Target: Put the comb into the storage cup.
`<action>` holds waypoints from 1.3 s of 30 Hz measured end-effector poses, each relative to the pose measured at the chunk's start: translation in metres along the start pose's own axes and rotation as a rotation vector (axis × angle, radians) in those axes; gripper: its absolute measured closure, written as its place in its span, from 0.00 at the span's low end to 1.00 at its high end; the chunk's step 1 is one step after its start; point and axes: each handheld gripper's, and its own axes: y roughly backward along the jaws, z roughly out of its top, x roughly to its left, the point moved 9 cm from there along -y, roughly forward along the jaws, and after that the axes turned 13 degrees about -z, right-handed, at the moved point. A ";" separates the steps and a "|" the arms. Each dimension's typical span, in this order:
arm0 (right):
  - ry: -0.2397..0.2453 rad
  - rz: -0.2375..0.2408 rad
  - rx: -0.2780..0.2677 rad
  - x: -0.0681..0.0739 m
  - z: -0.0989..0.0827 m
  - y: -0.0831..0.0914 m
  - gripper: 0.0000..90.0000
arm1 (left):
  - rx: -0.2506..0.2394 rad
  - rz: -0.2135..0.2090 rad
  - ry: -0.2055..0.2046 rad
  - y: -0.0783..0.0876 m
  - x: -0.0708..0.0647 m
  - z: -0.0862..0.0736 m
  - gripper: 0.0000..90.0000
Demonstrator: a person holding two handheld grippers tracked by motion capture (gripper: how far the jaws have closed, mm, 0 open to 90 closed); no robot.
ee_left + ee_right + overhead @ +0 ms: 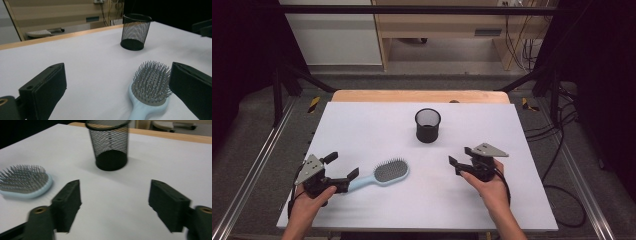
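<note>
A light blue hairbrush (pixel 391 171) with grey bristles lies bristles up on the white table, left of centre. Its handle points toward my left gripper (pixel 345 164). That gripper is open; in the left gripper view (pixel 117 82) the brush head (pixel 150 87) sits close to the right-hand jaw with neither pad pressing on it. A black mesh cup (pixel 428 125) stands upright farther back, near the middle. My right gripper (pixel 460 156) hovers at the right, in front of the cup. In the right gripper view (pixel 115 200) it is open with nothing between its jaws, facing the cup (pixel 110 145); the brush (pixel 23 180) lies off to its left.
The white sheet (pixel 372 130) covers the table, and a wooden strip (pixel 419 96) shows along its far edge. Metal frame rails (pixel 257 165) run along both sides. Cables (pixel 562 150) hang off the right side.
</note>
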 end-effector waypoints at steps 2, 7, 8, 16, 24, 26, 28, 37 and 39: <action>0.001 -0.044 -0.032 -0.014 -0.002 0.010 0.15 | 0.057 -0.007 -0.019 -0.006 -0.002 -0.002 0.02; -0.042 -0.098 -0.074 -0.038 -0.009 0.019 0.09 | 0.192 -0.012 -0.045 -0.016 -0.004 -0.010 0.02; -0.042 -0.102 -0.063 -0.041 -0.011 0.018 0.09 | 0.215 -0.011 -0.053 -0.018 -0.004 -0.011 0.03; -0.019 -0.117 -0.035 -0.040 -0.018 0.013 0.11 | 0.349 -0.016 -0.087 -0.027 -0.012 -0.022 0.04; -0.027 -0.134 -0.015 -0.045 -0.022 0.010 0.12 | 0.406 -0.040 -0.081 -0.029 -0.012 -0.037 0.17; -0.026 -0.136 -0.011 -0.046 -0.023 0.010 0.13 | 0.421 -0.054 -0.086 -0.030 -0.012 -0.040 0.21; -0.024 -0.136 -0.006 -0.046 -0.023 0.010 0.13 | 0.439 -0.068 -0.086 -0.032 -0.013 -0.043 0.24; -0.016 -0.137 0.009 -0.046 -0.026 0.008 0.13 | 0.500 -0.101 -0.093 -0.036 -0.013 -0.052 0.33; -0.015 -0.138 0.012 -0.047 -0.026 0.008 0.14 | 0.503 -0.106 -0.097 -0.036 -0.014 -0.052 0.38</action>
